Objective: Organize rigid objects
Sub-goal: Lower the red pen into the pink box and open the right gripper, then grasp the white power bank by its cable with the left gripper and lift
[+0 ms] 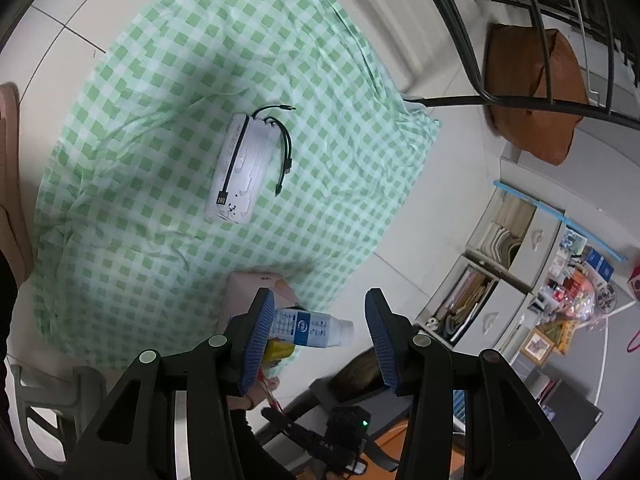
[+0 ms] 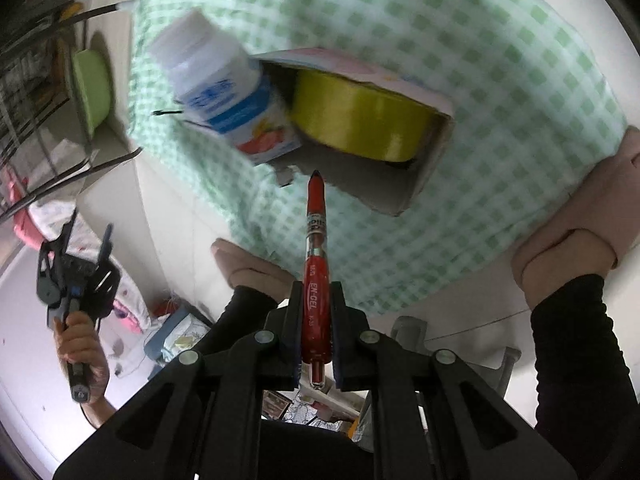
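The red pen (image 2: pixel 317 280) reads "EN-GEL".

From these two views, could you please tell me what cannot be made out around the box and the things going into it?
- Box: in the left wrist view the left gripper covers most of it.
- Bottle: label blurred in the right wrist view.
- Yellow tape roll: its far side is hidden inside the box.
- Power bank: print too small to read.
- Pen: held by the right gripper; rear end hidden.
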Motion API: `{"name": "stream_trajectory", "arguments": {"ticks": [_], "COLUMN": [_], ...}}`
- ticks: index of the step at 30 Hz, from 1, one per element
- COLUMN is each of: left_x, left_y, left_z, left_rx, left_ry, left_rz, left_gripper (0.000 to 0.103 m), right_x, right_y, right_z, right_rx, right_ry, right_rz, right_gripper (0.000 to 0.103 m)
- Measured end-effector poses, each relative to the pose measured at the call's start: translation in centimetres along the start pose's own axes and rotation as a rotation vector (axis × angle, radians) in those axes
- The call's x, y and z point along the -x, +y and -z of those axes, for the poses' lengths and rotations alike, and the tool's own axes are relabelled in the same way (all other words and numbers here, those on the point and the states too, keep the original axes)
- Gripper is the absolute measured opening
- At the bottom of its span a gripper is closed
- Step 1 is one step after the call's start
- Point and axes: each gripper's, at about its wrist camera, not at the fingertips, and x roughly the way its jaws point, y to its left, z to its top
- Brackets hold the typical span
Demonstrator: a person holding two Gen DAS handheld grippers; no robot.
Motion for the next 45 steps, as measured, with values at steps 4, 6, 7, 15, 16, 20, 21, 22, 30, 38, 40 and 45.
{"name": "stream_trajectory", "arguments": {"ticks": [4, 6, 7, 15, 16, 20, 21, 22, 30, 38, 40, 45], "left_x": [-0.3, -0.7, -0.9, -5.8, -6.5, -10.3, -11.2, -11.9, -16.7, -20.4, -21.1, -21.9], "left_y": [0.0, 0.2, 0.2, -0.6, -0.7, -1.0, -1.1, -1.3, 0.1, 3.3, 2.0, 1.6], "left_z": [-0.1, -0.4, -0.6, -3.9, -4.4, -6.1, -6.4, -6.7, -8.3, -10.5, -10.7, -10.5], "left_rx": [-0.017, -0.026, -0.033, -0.211, -0.207, -0.141, -0.137, -0.130, -0.080, 0.029, -0.062, -0.117], "left_ry": [0.002, -0.007, -0.009, -0.117, -0.147, -0.164, -0.170, -0.187, -0.243, -0.135, -0.098, -0.078], "left_rz": [-0.014, -0.042, -0.057, -0.220, -0.190, -0.127, -0.157, -0.181, -0.096, 0.024, -0.082, -0.203], "left_gripper": [0.045, 0.045, 0.045, 0.045, 0.045, 0.045, 0.045, 0.045, 0.045, 0.045, 0.028, 0.003], "right_x": [0.2, 0.9, 1.4, 5.3, 5.8, 6.4, 6.3, 6.0, 2.9, 2.4, 2.4, 2.7], "right_y": [0.0, 1.3, 2.1, 6.5, 7.5, 8.9, 8.8, 8.7, 7.2, 6.2, 5.8, 5.4], "right_z": [0.1, 0.2, 0.3, 2.0, 2.3, 2.6, 2.6, 2.5, 2.1, 2.6, 2.7, 2.7], "right_rx": [-0.085, -0.082, -0.077, -0.163, -0.140, -0.118, -0.131, -0.139, -0.167, -0.142, -0.160, -0.181], "right_ry": [-0.051, -0.077, -0.100, -0.157, -0.168, -0.178, -0.168, -0.162, -0.055, -0.018, -0.019, -0.016], "right_rz": [-0.073, -0.136, -0.163, -0.490, -0.504, -0.527, -0.533, -0.530, -0.475, -0.450, -0.449, -0.457], "right_gripper": [0.042, 0.042, 0.043, 0.061, 0.063, 0.068, 0.068, 0.068, 0.069, 0.069, 0.069, 0.072]}}
